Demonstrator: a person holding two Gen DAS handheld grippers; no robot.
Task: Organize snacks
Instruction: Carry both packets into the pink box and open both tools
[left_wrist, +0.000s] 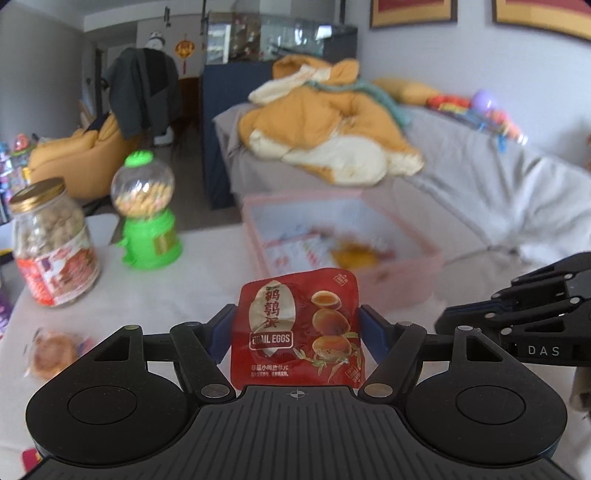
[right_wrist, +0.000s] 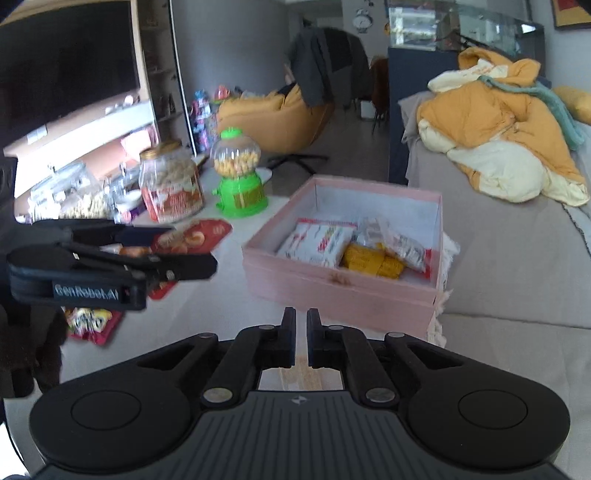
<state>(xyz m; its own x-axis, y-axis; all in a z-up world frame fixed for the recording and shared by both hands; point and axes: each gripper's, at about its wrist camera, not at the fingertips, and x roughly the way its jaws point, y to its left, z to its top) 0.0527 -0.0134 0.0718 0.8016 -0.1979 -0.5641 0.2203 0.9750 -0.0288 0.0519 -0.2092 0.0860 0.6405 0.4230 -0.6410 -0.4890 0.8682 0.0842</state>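
Observation:
My left gripper (left_wrist: 297, 325) is shut on a red quail eggs packet (left_wrist: 297, 325) and holds it upright above the white table, short of the pink box (left_wrist: 406, 269). In the right wrist view the left gripper (right_wrist: 207, 264) is at the left with the red packet (right_wrist: 192, 236) in it. The pink box (right_wrist: 332, 284) holds white, yellow and clear snack packets (right_wrist: 321, 240). My right gripper (right_wrist: 301, 332) is shut and empty, low over the table in front of the box; its body also shows in the left wrist view (left_wrist: 517, 317).
A glass jar of snacks (left_wrist: 51, 243) and a green candy dispenser (left_wrist: 147, 214) stand at the table's left. A wrapped pastry (left_wrist: 51, 354) lies at the near left, a red and yellow snack bag (right_wrist: 90, 323) beside it. A grey sofa (left_wrist: 498, 192) with an orange blanket is behind the box.

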